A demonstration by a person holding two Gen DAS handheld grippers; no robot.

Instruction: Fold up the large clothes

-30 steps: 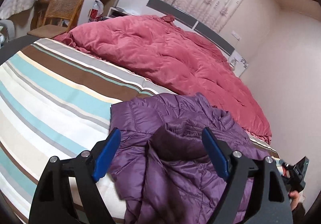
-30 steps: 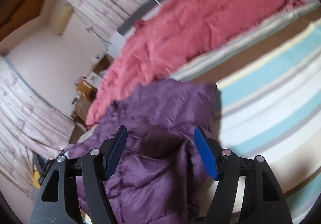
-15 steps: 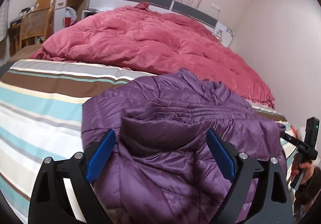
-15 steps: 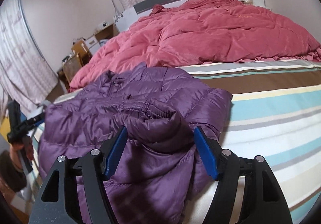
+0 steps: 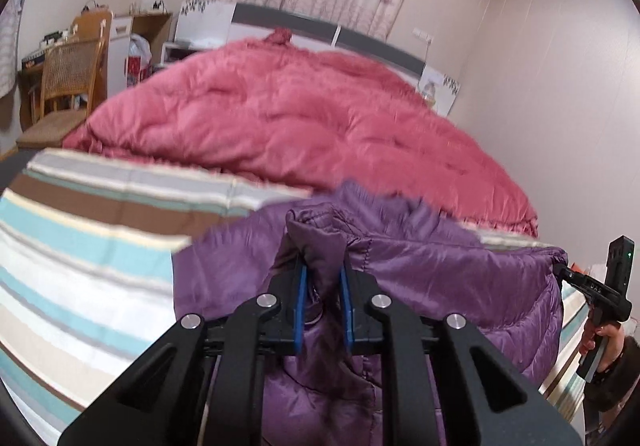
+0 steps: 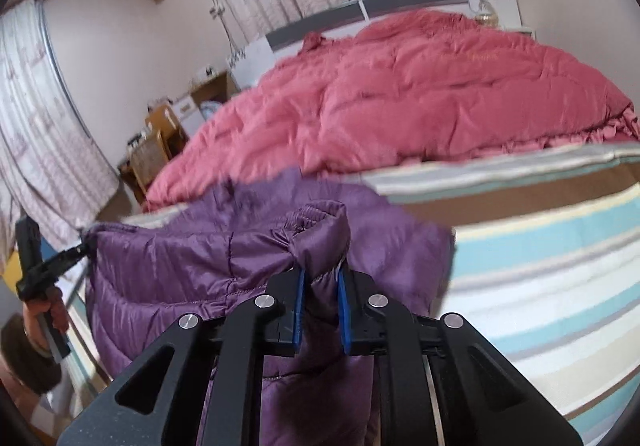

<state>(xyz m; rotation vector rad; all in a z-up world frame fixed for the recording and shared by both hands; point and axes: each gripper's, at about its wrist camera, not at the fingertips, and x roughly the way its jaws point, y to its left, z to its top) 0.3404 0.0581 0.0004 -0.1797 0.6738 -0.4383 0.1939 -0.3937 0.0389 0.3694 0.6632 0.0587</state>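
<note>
Left wrist view: left gripper (image 5: 323, 278) closing, pinching purple jacket (image 5: 440, 266) edge over striped bed (image 5: 80, 266); right gripper (image 6: 320, 278) likewise. Advice: lift evenly, keep the span taut, fold flat.

Purple jacket (image 5: 440, 266): quilted cloth with a satiny sheen, puffy and creased. Pink comforter (image 5: 300, 126) is soft matt quilted cloth; bed sheet (image 5: 80, 246) is flat matt striped fabric. Left gripper (image 5: 323, 286) is matt black plastic with shiny metal screws and smooth blue pads (image 5: 301, 306).
</note>
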